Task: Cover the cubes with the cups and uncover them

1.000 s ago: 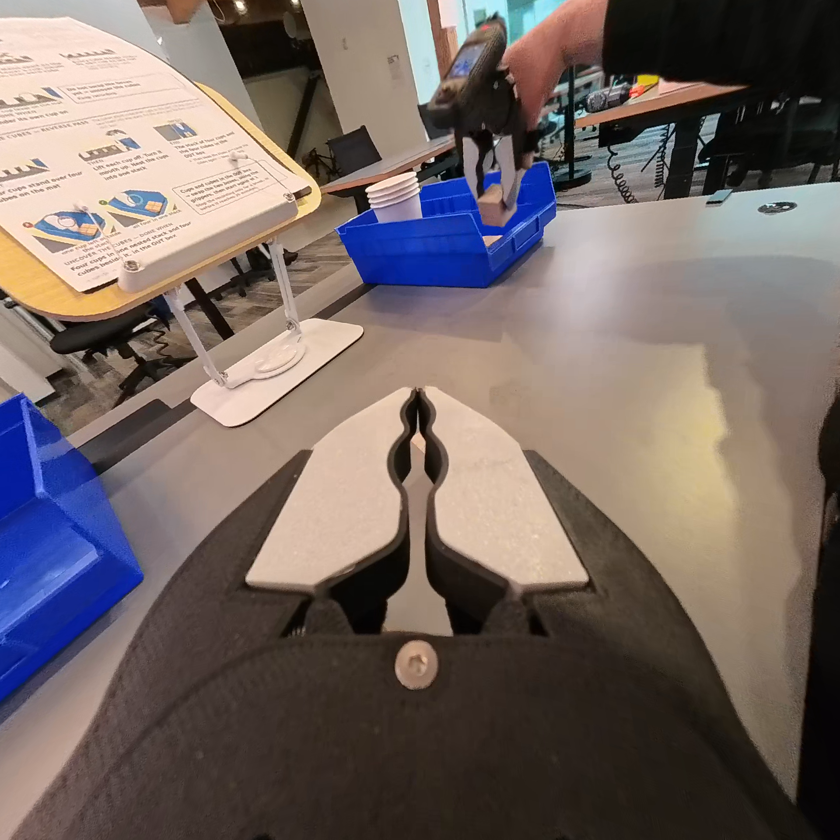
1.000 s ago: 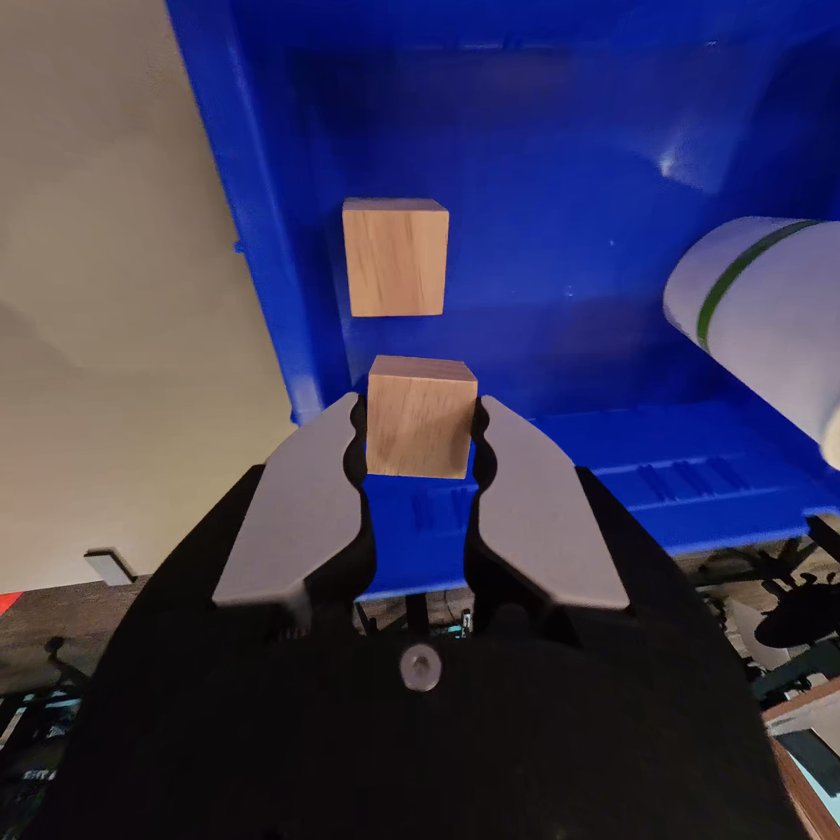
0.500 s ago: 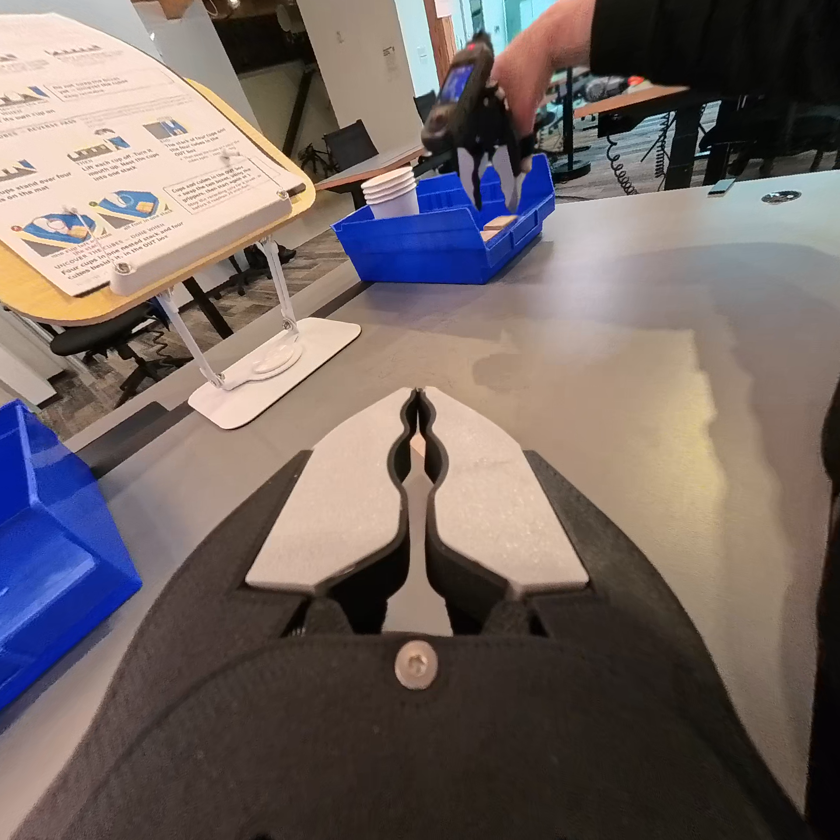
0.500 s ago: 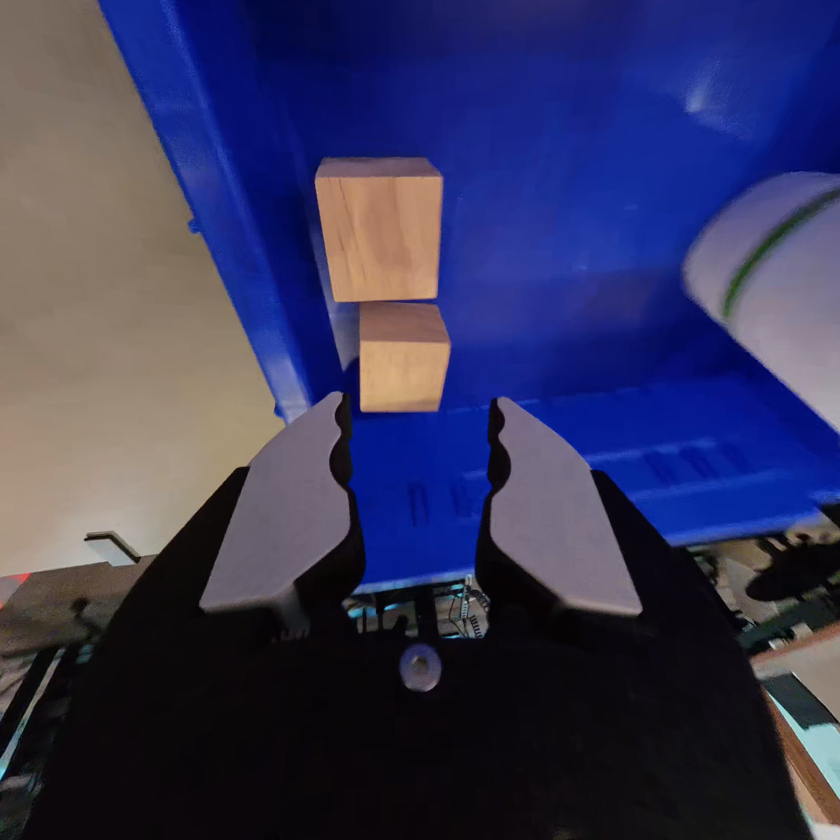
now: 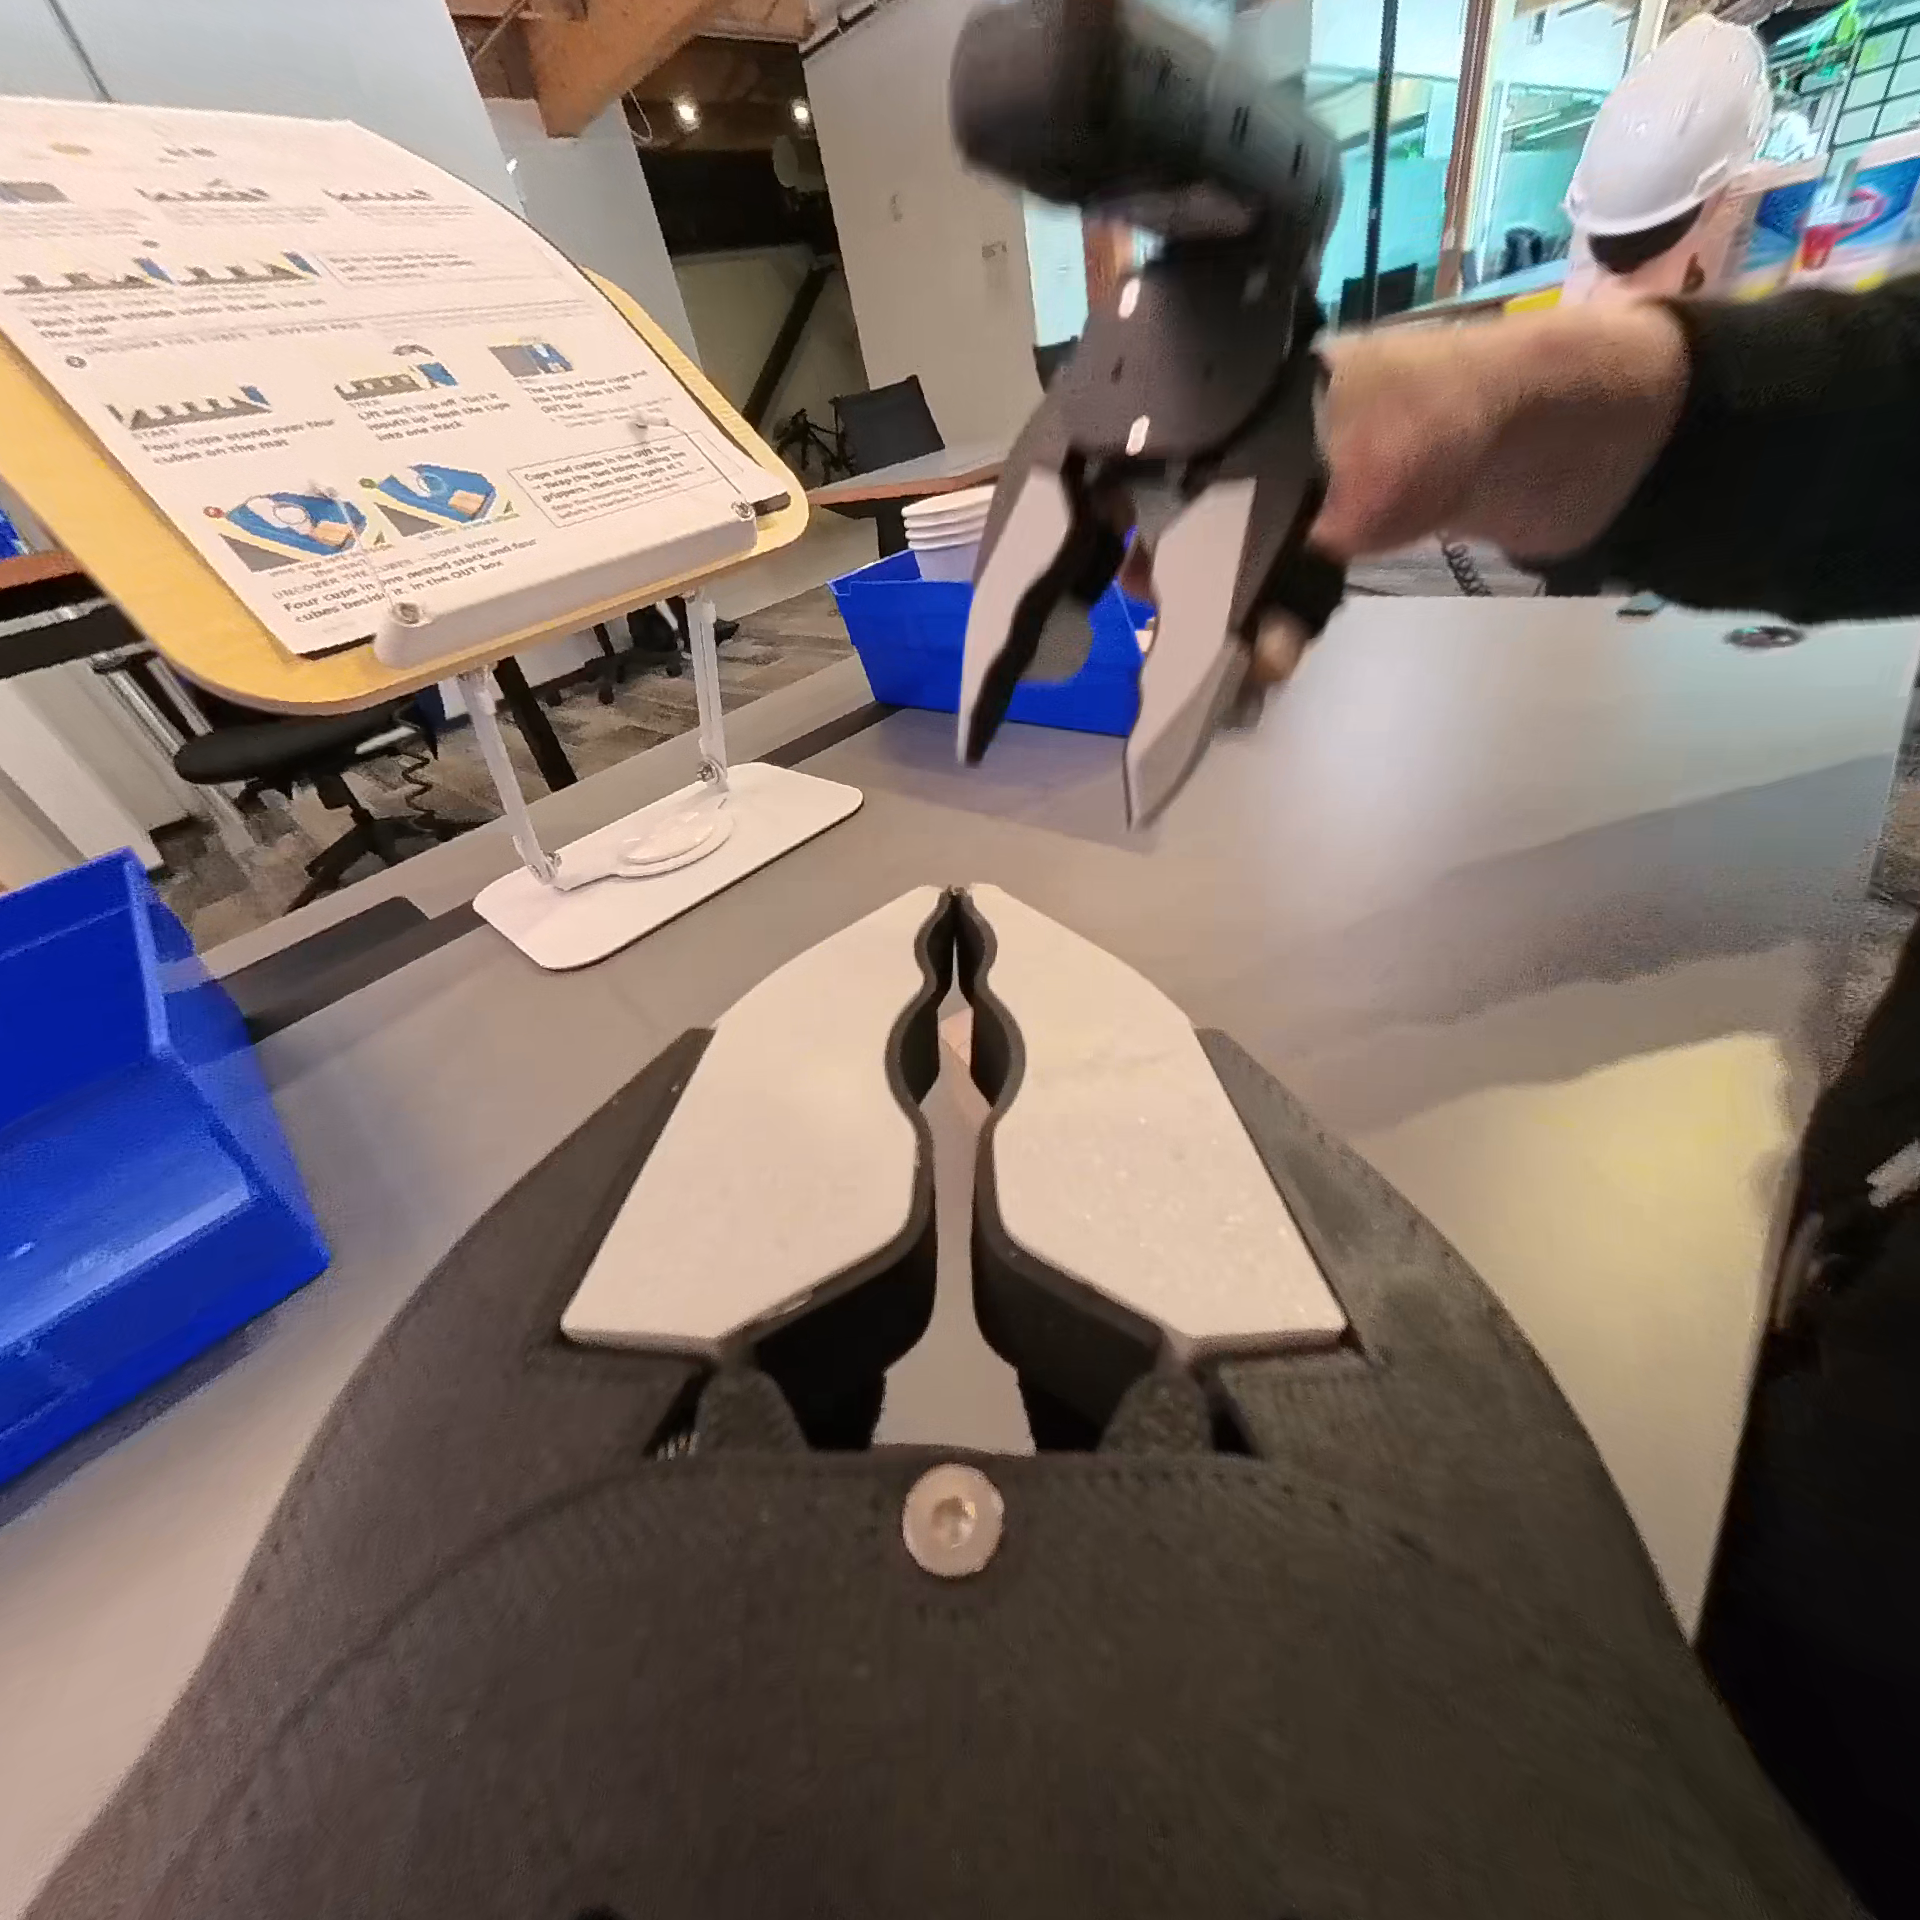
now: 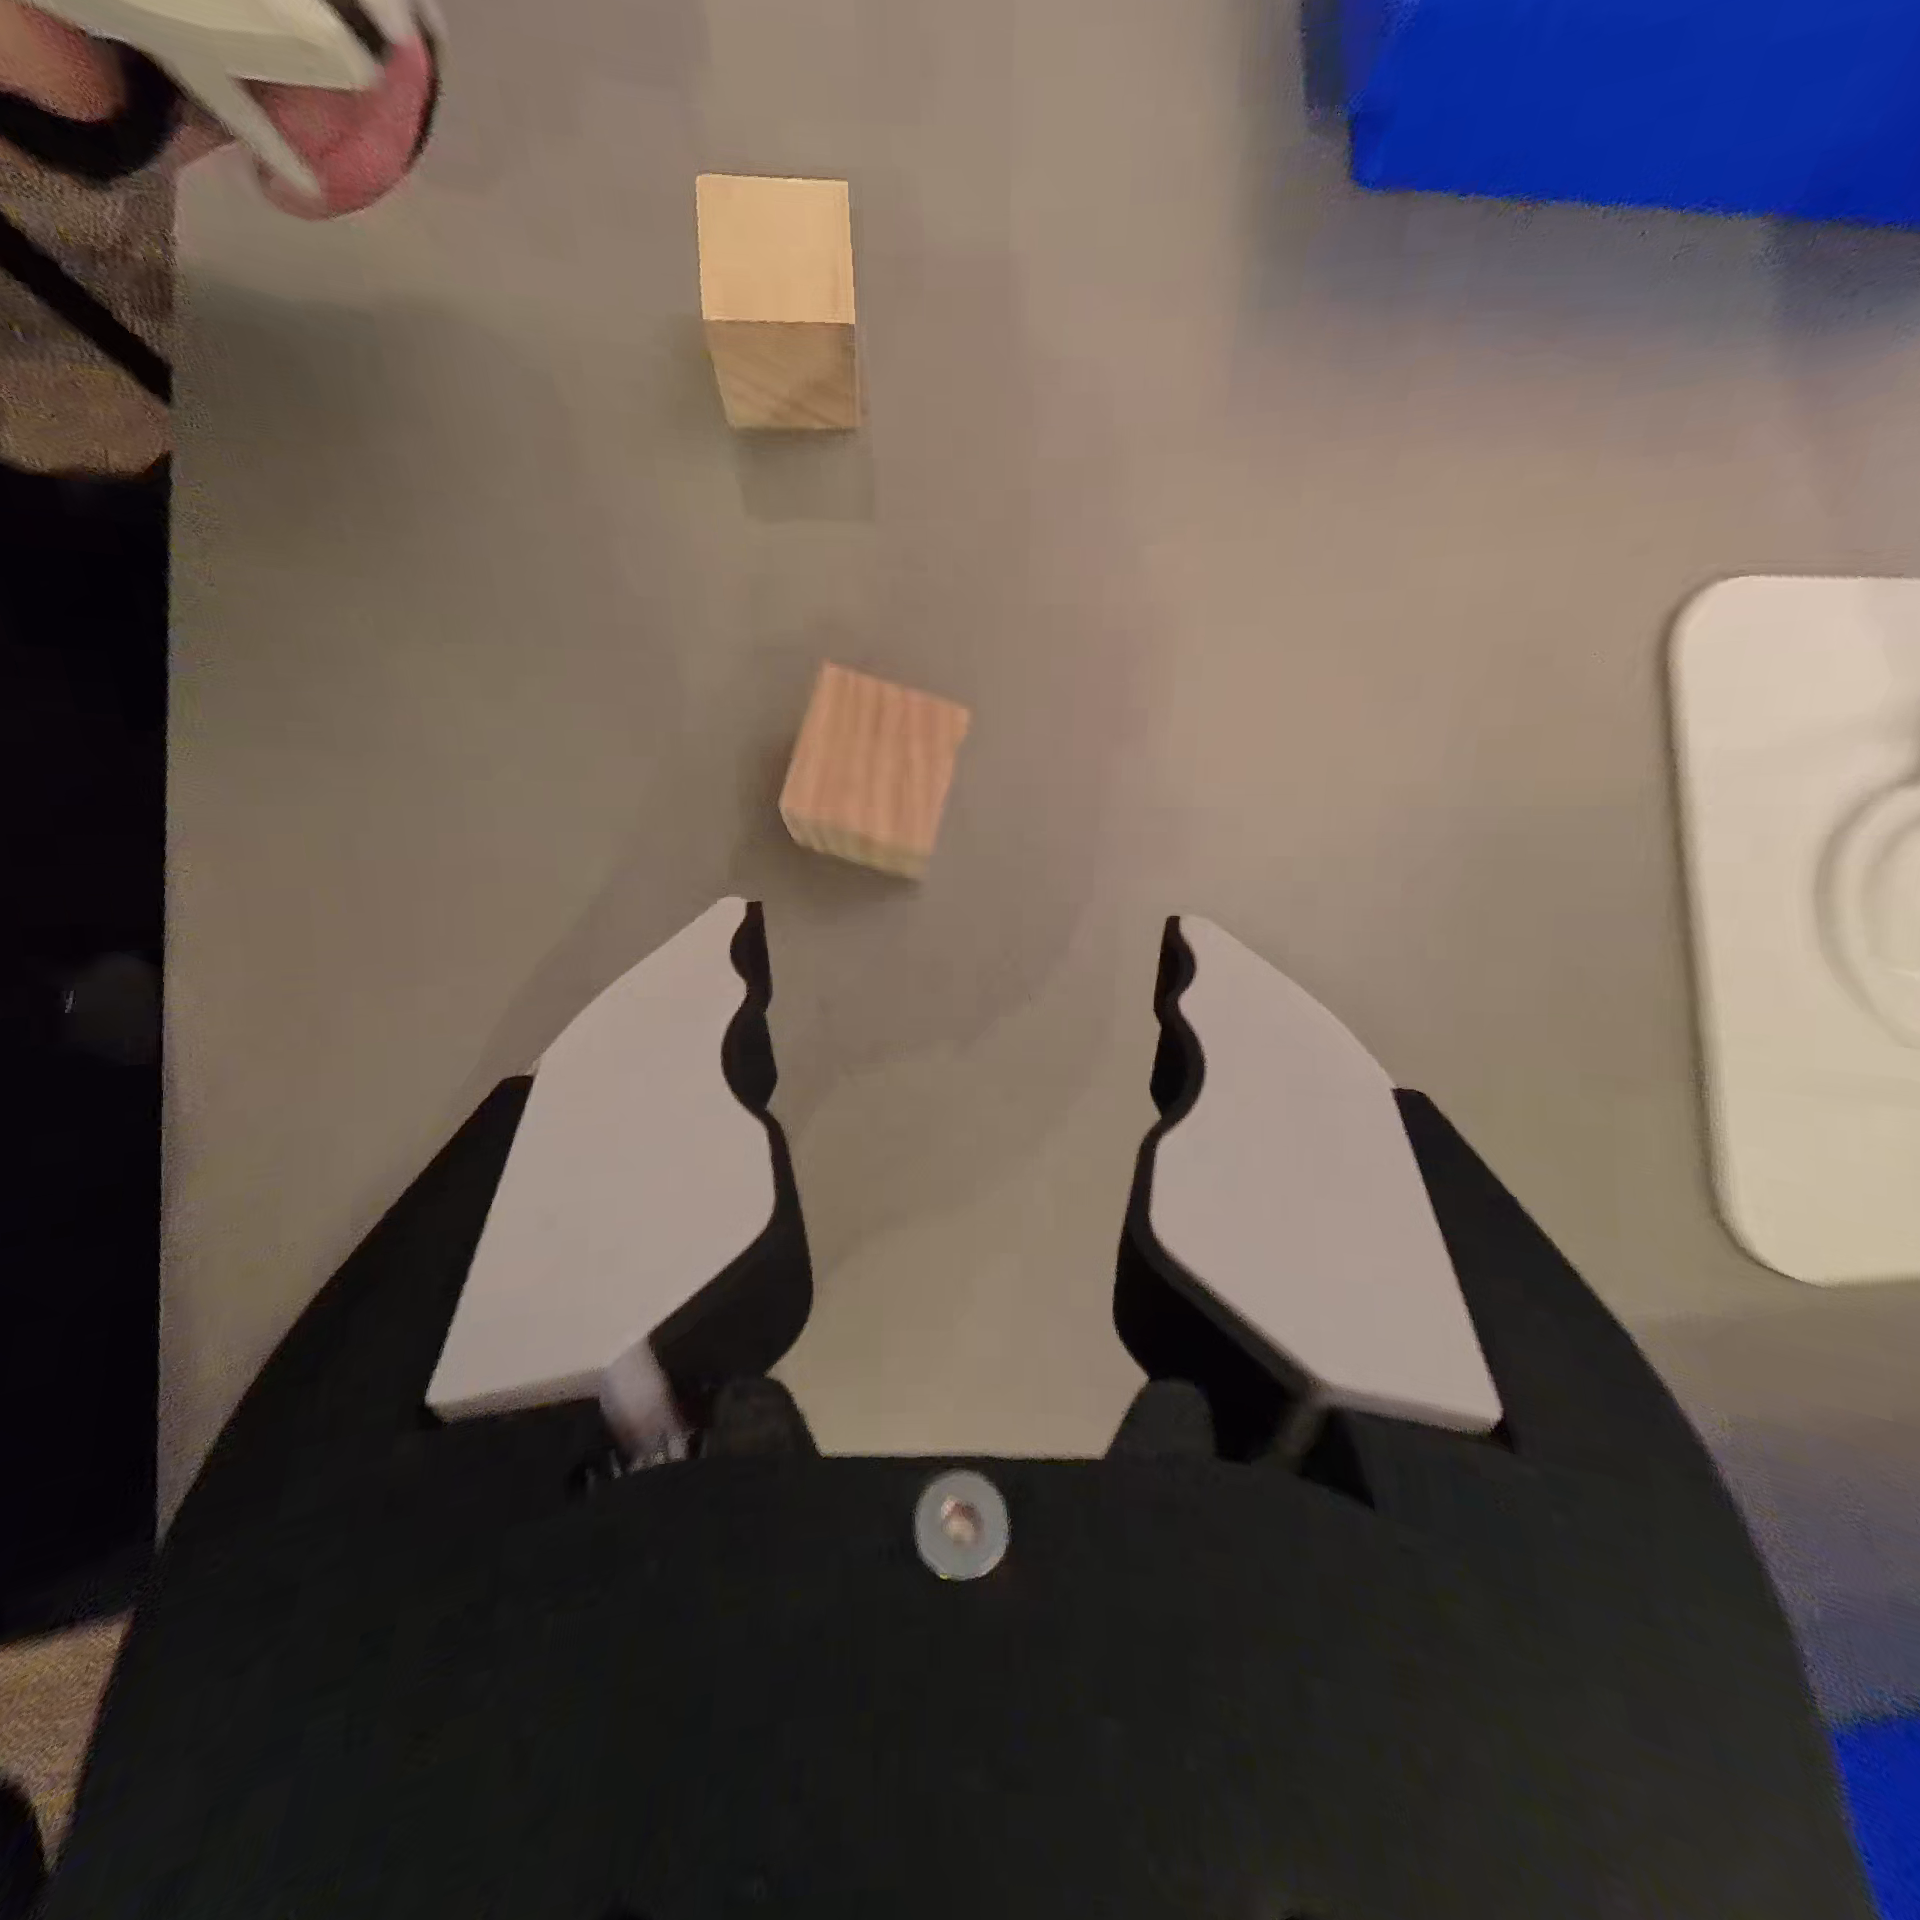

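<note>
Cubes: two wooden ones, near (image 6: 876, 783) and far (image 6: 777, 296), lie apart on the grey table (image 6: 1247, 468); right gripper (image 6: 961, 920) gapes empty above, left gripper (image 5: 954, 914) pinched together.

Under my right gripper (image 6: 961, 920): bare grey table (image 6: 1299, 520) between the spread fingers, nothing in the gap.
Ahead of it: a tilted wooden cube (image 6: 876, 769) just past the left fingertip, and a second cube (image 6: 779, 301) farther on; open table between the two.
Right flank: white stand base (image 6: 1808, 935) near; a blue bin (image 6: 1631, 104) at the far corner.
Left flank: table edge close by, my left gripper (image 6: 260, 83) beyond the cubes (only partly in frame).
Left wrist view: my right gripper (image 5: 1055, 774) hangs over the mid-table; instruction board (image 5: 343, 416) overhangs the left side, blue bin (image 5: 125, 1143) beside me, another blue bin (image 5: 935, 665) with stacked cups (image 5: 940, 525) at the far edge.
Right half of table: wide and bare.
</note>
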`<state>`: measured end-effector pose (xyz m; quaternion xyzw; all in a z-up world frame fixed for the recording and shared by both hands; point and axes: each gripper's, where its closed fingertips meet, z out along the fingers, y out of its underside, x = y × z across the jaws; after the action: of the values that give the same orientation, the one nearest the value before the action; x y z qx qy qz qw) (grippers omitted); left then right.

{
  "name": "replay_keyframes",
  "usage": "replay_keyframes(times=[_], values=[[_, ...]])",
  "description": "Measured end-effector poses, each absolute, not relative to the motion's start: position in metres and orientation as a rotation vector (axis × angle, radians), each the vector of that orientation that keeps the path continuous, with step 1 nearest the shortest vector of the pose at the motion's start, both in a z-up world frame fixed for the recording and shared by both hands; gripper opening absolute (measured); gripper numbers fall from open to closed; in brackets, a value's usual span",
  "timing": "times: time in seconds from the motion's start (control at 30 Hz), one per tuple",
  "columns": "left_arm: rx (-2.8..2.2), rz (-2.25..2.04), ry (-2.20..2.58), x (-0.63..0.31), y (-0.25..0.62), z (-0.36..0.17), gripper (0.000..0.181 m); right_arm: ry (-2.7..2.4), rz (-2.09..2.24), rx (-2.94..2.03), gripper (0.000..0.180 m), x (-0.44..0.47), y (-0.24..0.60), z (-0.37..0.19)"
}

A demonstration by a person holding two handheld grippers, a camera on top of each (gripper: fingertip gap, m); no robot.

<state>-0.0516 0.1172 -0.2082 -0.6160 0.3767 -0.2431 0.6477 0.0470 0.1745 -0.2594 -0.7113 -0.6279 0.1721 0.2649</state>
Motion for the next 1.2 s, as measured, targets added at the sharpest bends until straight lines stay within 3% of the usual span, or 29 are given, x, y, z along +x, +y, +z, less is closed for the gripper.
replay_keyframes(times=[0.07,0.17,0.23,0.3,0.33,0.47,0.63,0.77,0.97,1.2], values=[[-1.391,-0.517,0.884,-0.055,0.115,-0.207,0.000,-1.659,0.505,-1.984,0.084,0.025,0.168,-0.286],[-1.383,-0.499,0.895,-0.059,0.116,-0.206,0.000,-1.603,0.466,-2.038,0.084,0.003,0.171,-0.310],[-1.386,-0.535,0.872,-0.061,0.116,-0.205,0.000,-1.622,0.394,-2.063,0.075,-0.002,0.175,-0.324],[-1.380,-0.545,0.872,-0.061,0.115,-0.204,0.000,-1.690,0.383,-2.039,0.046,-0.005,0.173,-0.331],[-1.383,-0.532,0.881,-0.062,0.116,-0.206,0.000,-1.717,0.402,-2.020,0.046,-0.005,0.171,-0.328],[-1.386,-0.519,0.882,-0.064,0.117,-0.206,0.000,-1.714,0.443,-1.898,0.046,0.036,0.192,-0.270],[-1.398,-0.540,0.873,-0.059,0.120,-0.210,0.000,-1.647,0.233,-1.865,0.046,0.178,0.258,-0.183],[-1.415,-0.555,0.895,-0.046,0.122,-0.218,0.000,-1.719,0.089,-1.902,0.045,0.280,0.300,-0.163],[-1.432,-0.531,0.936,-0.030,0.123,-0.226,0.000,-1.898,-0.003,-2.097,0.046,0.356,0.347,-0.230],[-1.434,-0.535,0.952,-0.014,0.123,-0.231,0.000,-1.978,0.125,-2.160,0.046,0.365,0.372,-0.299]])
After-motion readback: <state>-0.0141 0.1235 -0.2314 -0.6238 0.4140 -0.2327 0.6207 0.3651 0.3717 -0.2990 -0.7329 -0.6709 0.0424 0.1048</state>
